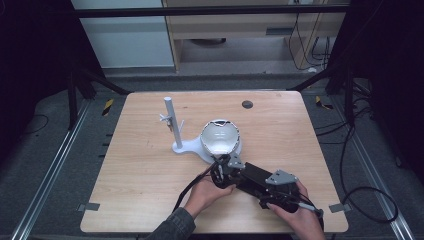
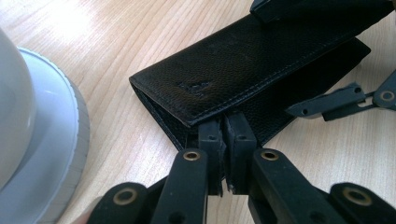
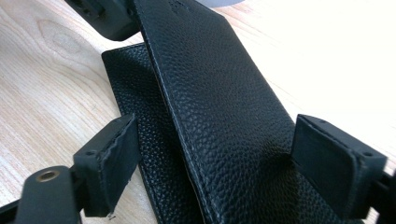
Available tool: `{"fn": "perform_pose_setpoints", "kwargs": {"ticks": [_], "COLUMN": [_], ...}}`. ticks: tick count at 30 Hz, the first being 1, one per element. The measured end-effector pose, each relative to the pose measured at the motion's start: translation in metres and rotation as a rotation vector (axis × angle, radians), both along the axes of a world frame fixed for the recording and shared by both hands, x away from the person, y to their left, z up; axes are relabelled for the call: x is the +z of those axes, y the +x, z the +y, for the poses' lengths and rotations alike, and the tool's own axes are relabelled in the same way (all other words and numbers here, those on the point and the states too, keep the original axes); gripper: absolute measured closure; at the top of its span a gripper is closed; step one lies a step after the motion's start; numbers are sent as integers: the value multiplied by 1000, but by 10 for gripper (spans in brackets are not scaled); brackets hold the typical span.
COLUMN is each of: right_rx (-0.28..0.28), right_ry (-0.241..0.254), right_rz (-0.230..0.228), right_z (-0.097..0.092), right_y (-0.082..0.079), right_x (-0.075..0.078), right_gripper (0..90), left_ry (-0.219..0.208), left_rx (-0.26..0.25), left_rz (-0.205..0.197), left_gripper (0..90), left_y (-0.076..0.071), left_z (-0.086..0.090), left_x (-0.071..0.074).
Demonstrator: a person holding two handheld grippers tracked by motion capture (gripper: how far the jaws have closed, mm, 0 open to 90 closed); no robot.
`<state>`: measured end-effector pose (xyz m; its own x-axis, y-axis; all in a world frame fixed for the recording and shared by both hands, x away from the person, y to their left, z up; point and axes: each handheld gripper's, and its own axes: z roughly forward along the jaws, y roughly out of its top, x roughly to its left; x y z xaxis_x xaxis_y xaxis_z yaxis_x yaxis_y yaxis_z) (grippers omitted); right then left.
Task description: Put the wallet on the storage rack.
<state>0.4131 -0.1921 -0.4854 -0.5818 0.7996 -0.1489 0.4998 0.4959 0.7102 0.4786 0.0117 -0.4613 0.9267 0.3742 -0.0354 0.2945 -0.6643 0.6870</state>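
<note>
Worktop (image 1: 150,165), wood. Black leather wallet (image 1: 252,176) lying on it near front right, just before a white bowl (image 1: 220,136) on its stand. Light, soft, floppy flaps, grained so not slippery; best pinched at a flap edge. Left hand-held gripper (image 2: 226,135) clamped tight on upper flap edge. Right hand-held gripper (image 3: 233,158) wide, straddling wallet, pads (image 3: 116,158) apparently off the leather.
</note>
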Motion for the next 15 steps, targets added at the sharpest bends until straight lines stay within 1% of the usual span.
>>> {"fn": "perform_pose_setpoints", "kwargs": {"ticks": [4, 6, 7, 8, 9, 11, 12, 14, 15], "right_rx": [-10, -16, -18, -18, -18, -17, -22, -25, -30], "right_ry": [-8, -24, -43, -43, -57, -64, -86, -90, -105], "right_rz": [-4, -6, -12, -12, -18, -20, -27, -26, -32], "right_z": [-1, 0, 0, 0, 2, 3, 5, 6, 7], "right_y": [0, 0, 0, 0, 0, 1, 2, 2, 2], "right_x": [1, 2, 2, 2, 3, 3, 3, 3, 3], "right_gripper": [202, 227, 251, 251, 277, 287, 299, 304, 340], "left_ry": [3, 5, 4, 4, -1, -7, -12, -15, -17], "left_rx": [0, 2, 2, 2, 4, 2, 5, 5, 5], "left_rz": [-1, -1, 0, 0, 2, 2, 0, -1, 0], "left_gripper": [864, 862, 861, 862, 862, 861, 860, 859, 856], "left_y": [0, 0, 0, 0, 0, -1, -1, -1, -1], "left_z": [0, 0, 0, 0, 0, 0, -1, -1, 0], "left_x": [0, 0, 0, 0, 0, 1, 2, 3, 3]}}
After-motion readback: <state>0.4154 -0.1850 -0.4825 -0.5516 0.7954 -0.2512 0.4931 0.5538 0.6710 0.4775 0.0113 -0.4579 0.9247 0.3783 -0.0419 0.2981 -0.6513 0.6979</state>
